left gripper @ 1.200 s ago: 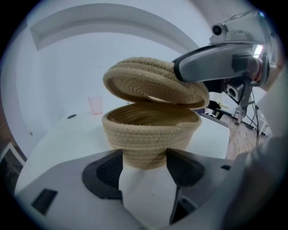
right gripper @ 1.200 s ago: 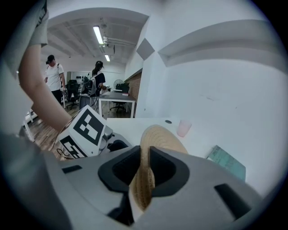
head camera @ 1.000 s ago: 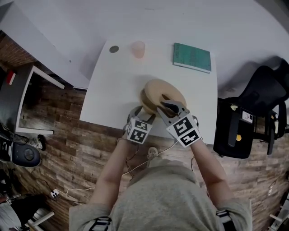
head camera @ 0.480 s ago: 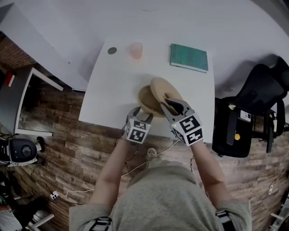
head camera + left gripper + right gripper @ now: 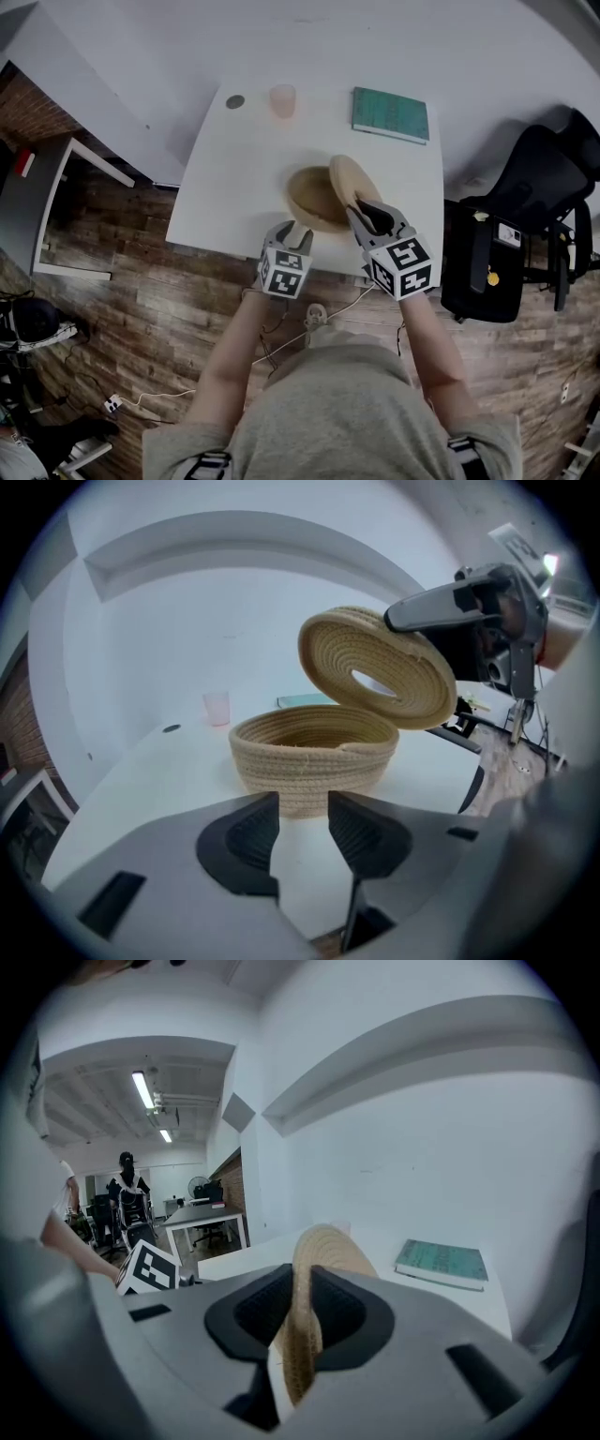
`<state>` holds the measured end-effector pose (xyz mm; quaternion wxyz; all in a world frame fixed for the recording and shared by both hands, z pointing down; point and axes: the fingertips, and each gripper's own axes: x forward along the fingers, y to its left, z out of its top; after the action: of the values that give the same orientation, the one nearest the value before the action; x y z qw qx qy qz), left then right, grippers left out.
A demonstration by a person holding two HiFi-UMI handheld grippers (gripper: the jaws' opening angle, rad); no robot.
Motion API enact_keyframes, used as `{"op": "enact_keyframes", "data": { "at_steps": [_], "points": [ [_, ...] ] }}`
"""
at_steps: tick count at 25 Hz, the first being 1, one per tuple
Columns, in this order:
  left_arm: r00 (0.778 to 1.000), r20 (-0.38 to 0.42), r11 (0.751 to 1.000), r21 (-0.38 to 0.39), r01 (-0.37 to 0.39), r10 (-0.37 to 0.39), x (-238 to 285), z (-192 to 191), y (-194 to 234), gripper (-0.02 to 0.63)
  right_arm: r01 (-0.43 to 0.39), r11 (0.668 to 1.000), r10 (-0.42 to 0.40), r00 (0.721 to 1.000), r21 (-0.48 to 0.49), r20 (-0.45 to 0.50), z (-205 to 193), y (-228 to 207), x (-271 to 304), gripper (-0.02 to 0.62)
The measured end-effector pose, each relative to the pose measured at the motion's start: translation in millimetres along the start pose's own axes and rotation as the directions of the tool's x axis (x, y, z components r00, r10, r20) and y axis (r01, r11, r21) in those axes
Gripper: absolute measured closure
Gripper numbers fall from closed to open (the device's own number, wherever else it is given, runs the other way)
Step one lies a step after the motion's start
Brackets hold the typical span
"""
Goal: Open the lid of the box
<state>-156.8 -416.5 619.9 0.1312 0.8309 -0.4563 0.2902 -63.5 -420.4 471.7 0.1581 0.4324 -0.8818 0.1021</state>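
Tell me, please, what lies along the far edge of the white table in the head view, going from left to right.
small dark disc → pink cup → green book

Left tongs (image 5: 302,806) closing with nothing between them, right tongs (image 5: 302,1299) clamped on the lid (image 5: 328,1244).
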Motion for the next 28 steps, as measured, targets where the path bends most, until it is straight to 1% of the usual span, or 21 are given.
{"op": "enact_keyframes", "data": {
  "at_steps": [2, 9, 13, 16, 18, 28],
  "points": [
    [1.0, 0.016, 1.0, -0.005, -0.012, 0.012, -9.5, 1.1, -3.7, 0.474, 0.01, 1.0, -0.01, 1.0, 0.014, 0.012, -0.3, 1.8, -9.6, 0.526],
    [0.997, 0.07, 0.998, -0.039, -0.041, 0.044, -48.9, 6.6, -25.1, 0.546, 0.033, 0.997, -0.036, 0.998, 0.063, 0.05, -4.4, 12.1, -48.1, 0.526],
    [0.995, 0.09, 0.997, -0.064, -0.046, 0.052, -75.1, 4.7, -40.1, 0.569, 0.043, 0.996, -0.048, 0.997, 0.08, 0.062, -10.9, 23.0, -71.2, 0.526],
    [0.992, 0.112, 0.996, -0.078, -0.045, 0.054, -94.7, 0.9, -49.4, 0.578, 0.05, 0.995, -0.056, 0.996, 0.084, 0.073, -14.5, 35.7, -87.6, 0.526],
    [0.992, 0.111, 0.995, -0.089, -0.043, 0.053, -108.2, -4.7, -57.3, 0.58, 0.053, 0.994, -0.06, 0.995, 0.093, 0.082, -17.4, 45.0, -99.7, 0.526],
    [0.986, 0.158, 0.994, -0.106, -0.032, 0.049, -173.9, -24.1, -108.5, 0.583, 0.063, 0.991, -0.077, 0.991, 0.122, 0.113, -42.7, 88.3, -169.7, 0.526]
  ]
}}
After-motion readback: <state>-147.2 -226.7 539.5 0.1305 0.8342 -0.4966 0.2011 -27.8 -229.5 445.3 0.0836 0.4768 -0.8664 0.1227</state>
